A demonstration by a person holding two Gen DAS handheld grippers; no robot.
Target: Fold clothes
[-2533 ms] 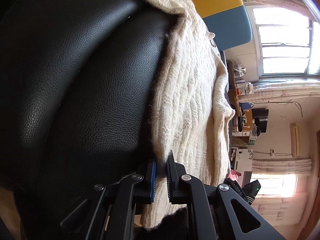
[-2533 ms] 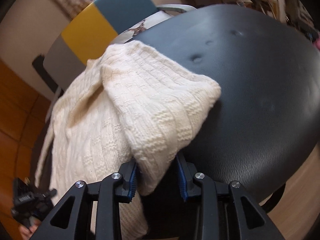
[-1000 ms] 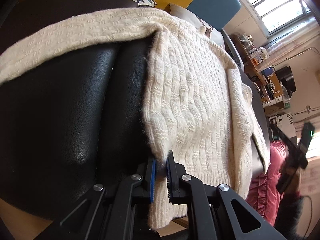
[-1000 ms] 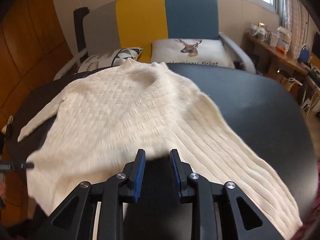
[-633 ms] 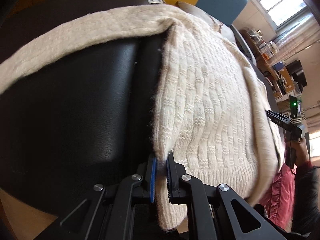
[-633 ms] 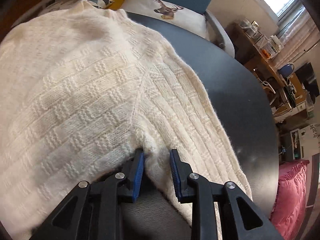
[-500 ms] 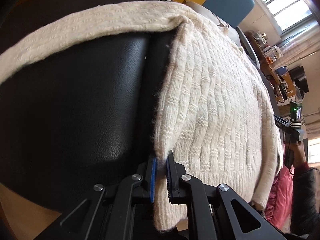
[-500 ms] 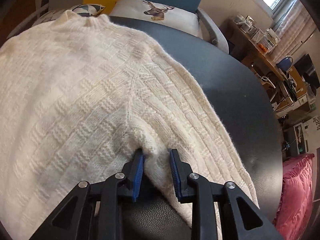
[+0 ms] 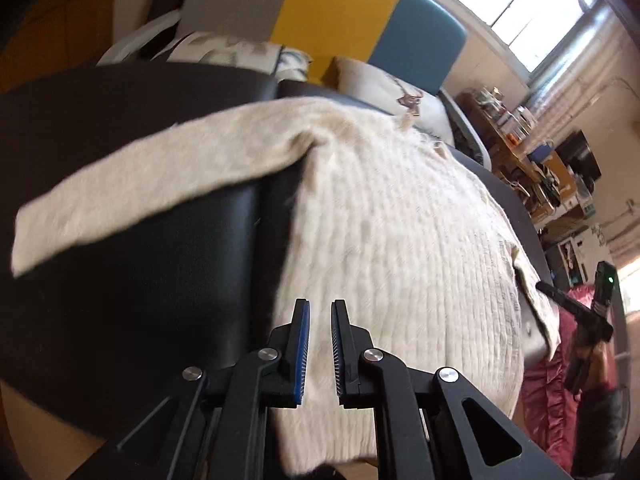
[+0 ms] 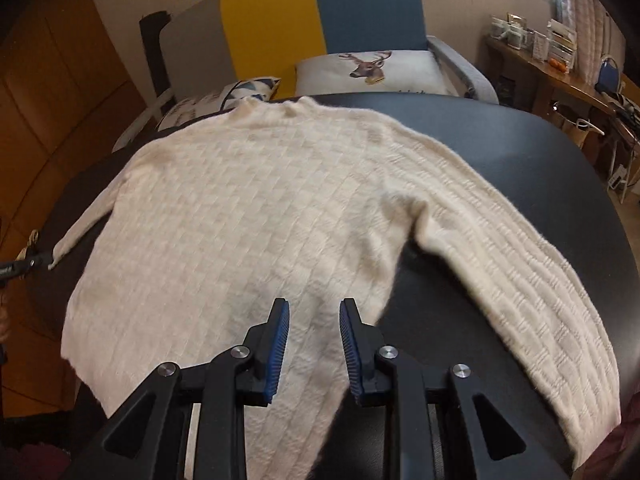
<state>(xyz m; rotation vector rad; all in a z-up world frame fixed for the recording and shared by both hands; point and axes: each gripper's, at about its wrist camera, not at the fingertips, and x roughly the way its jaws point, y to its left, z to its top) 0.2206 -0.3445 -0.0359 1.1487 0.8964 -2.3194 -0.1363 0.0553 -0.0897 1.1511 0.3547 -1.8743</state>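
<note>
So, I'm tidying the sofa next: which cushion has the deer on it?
The white cushion in front of the blue sofa panel; the other cushion, by the yellow panel, shows blue triangles instead.

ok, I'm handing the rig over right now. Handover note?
Left gripper: nearly shut, above the sweater near its hem; nothing visibly pinched.
Right gripper: open, over the hem, holding nothing.
Sweater: spread flat on the black top, collar at the far edge, both sleeves out to the sides.
Done: laid out and spread.
Left: all folds. Probably sleeves in first, then the body.
</note>
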